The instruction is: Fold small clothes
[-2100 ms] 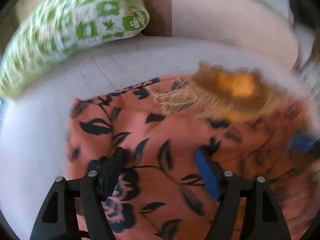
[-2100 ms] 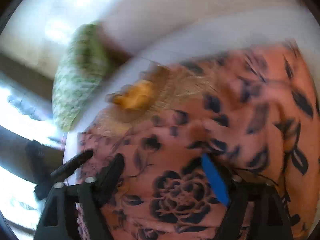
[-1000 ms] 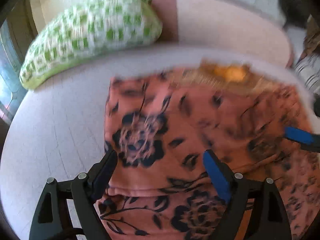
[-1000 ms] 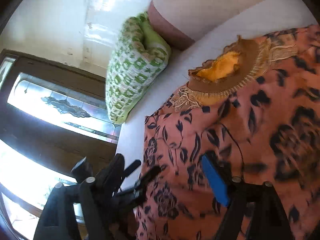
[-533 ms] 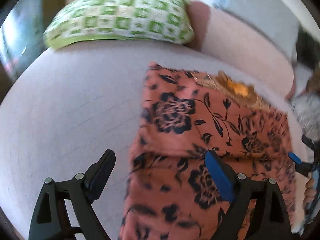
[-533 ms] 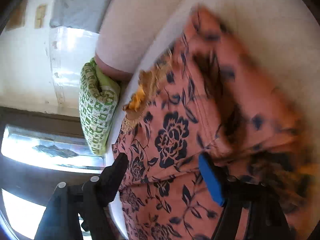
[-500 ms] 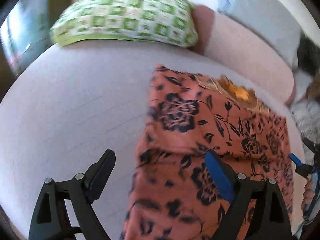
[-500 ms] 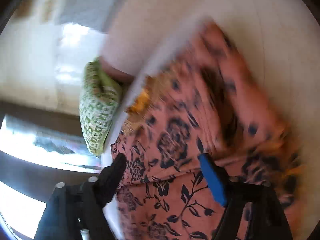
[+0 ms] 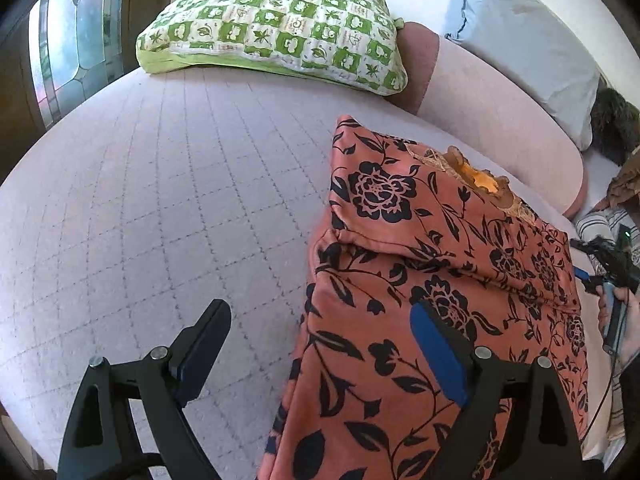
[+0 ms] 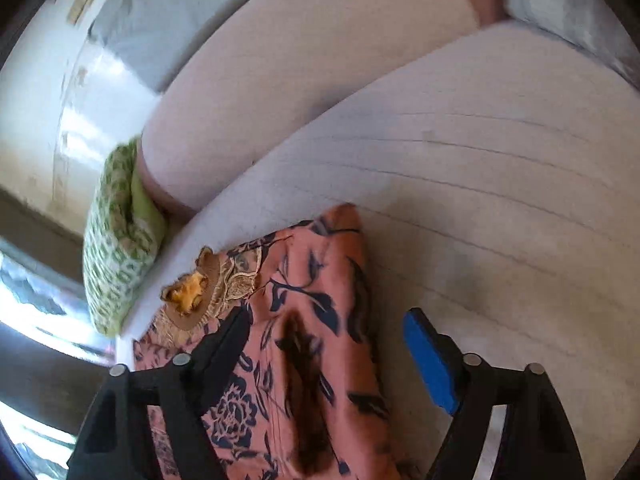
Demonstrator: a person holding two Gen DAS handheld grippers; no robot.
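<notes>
A salmon-pink garment with dark blue flowers lies on the pale quilted couch seat, folded across its middle, its brown and yellow neckline at the far end. My left gripper is open and empty, above the garment's left edge, one finger over the seat and one over the cloth. My right gripper is open and empty over the garment's right edge. The right gripper also shows at the far right of the left wrist view.
A green and white checked pillow lies at the back left of the seat. The couch's pink backrest runs behind the garment, with a light blue pillow above it. A window stands at the left.
Both grippers have let go of the garment and drawn back outward. The garment now lies flat, folded, and the views have swung toward its left and right edges.
</notes>
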